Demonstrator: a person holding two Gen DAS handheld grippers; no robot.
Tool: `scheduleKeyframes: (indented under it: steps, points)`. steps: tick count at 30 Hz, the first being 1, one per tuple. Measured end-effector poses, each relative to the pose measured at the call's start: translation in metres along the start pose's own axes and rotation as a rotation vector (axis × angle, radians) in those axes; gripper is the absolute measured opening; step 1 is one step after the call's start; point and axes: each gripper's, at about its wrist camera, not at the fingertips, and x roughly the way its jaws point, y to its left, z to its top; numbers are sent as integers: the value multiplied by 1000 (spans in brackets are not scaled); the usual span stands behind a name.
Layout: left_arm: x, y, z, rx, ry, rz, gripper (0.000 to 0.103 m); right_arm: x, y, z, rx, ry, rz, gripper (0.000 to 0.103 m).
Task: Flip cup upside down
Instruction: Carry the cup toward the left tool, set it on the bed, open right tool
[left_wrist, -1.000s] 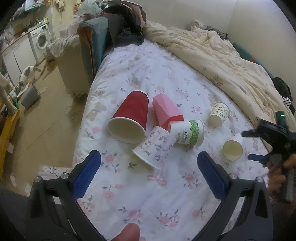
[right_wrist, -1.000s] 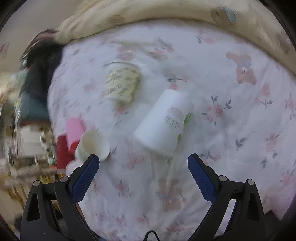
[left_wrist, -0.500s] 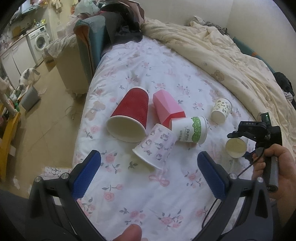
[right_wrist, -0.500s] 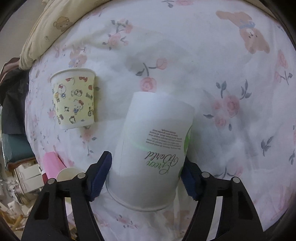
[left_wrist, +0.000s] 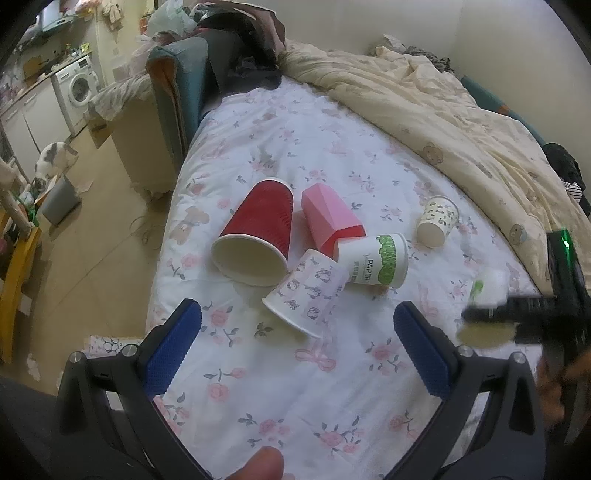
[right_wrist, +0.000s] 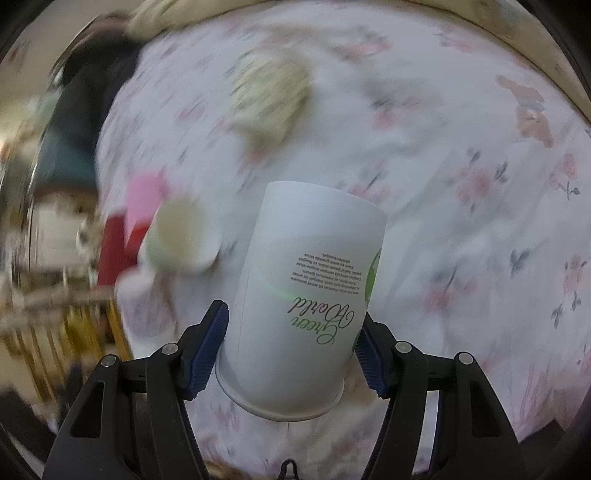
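My right gripper (right_wrist: 291, 350) is shut on a white paper cup (right_wrist: 306, 291) with green "Green World" lettering, near its rim, with the base pointing away from the camera. The cup is held above the floral bed sheet (right_wrist: 461, 122), and the background is blurred by motion. In the left wrist view the same cup (left_wrist: 487, 314) shows blurred at the right edge, held in the right gripper. My left gripper (left_wrist: 295, 350) is open and empty, hovering above the sheet in front of the other cups.
Lying on their sides on the bed: a red cup (left_wrist: 258, 232), a pink cup (left_wrist: 332, 218), a patterned white cup (left_wrist: 306, 291), a "PAPER" cup with green band (left_wrist: 376, 262) and a small yellowish cartoon cup (left_wrist: 437, 219). A beige duvet (left_wrist: 443, 107) is bunched at the back. The bed edge and floor are on the left.
My right gripper closed on the white cup and lifted it off the sheet, swinging with it. My left gripper stayed open and nearly still.
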Motion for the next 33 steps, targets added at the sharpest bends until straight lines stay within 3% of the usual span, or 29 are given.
scheduleKeyframes:
  steps: [8,11,18,27,31,33]
  points:
    - [-5,7,-2,-24,7,-4,103,30,34,-61,-165,109,40,68]
    - [-7,13,-4,-41,7,-11,103,58,40,-68,-179,164,47,68]
    - [-7,18,-4,-60,16,-33,103,95,65,-68,-333,277,-35,68]
    - [-5,15,-1,-57,14,-36,103,101,61,-67,-334,311,-32,75]
    - [-4,14,-1,-61,22,-35,103,95,62,-66,-337,291,-19,93]
    - [-4,14,-2,-56,26,-32,103,88,63,-65,-341,264,-16,93]
